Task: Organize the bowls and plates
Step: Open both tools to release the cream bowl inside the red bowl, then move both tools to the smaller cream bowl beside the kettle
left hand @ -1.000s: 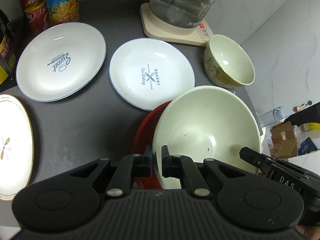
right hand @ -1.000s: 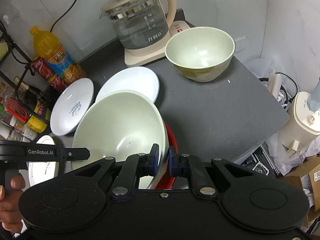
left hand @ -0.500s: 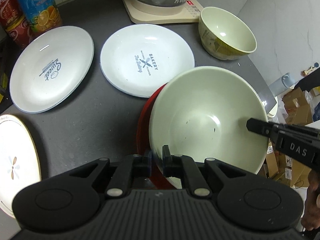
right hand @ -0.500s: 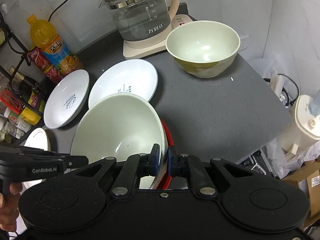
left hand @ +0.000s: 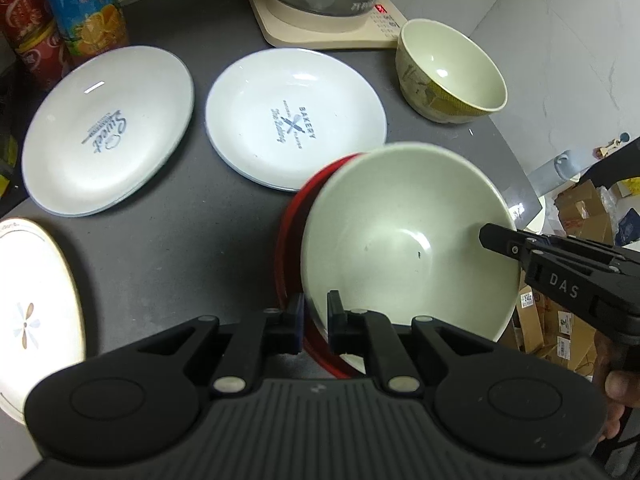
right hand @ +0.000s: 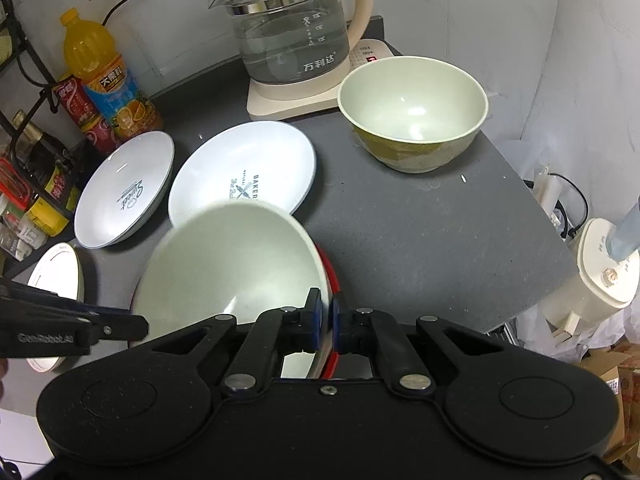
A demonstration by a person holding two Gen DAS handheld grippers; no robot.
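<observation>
A large bowl, red outside and pale green inside, hangs tilted over the dark counter. My left gripper is shut on its near left rim. My right gripper is shut on the opposite rim of the large bowl. Each gripper shows in the other's view: the right gripper and the left gripper. A smaller green bowl stands upright at the back right. Two white plates lie behind the held bowl: a "Bakery" plate and a "Sweet" plate.
A white gold-rimmed plate lies at the near left. A glass kettle on its cream base stands at the back. Drink bottles and a rack of jars line the left. The counter drops off at the right edge.
Both grippers keep their hold on the large bowl. The views have shifted a little, and the bowl's far rim now overlaps the "Bakery" plate's near edge more.
</observation>
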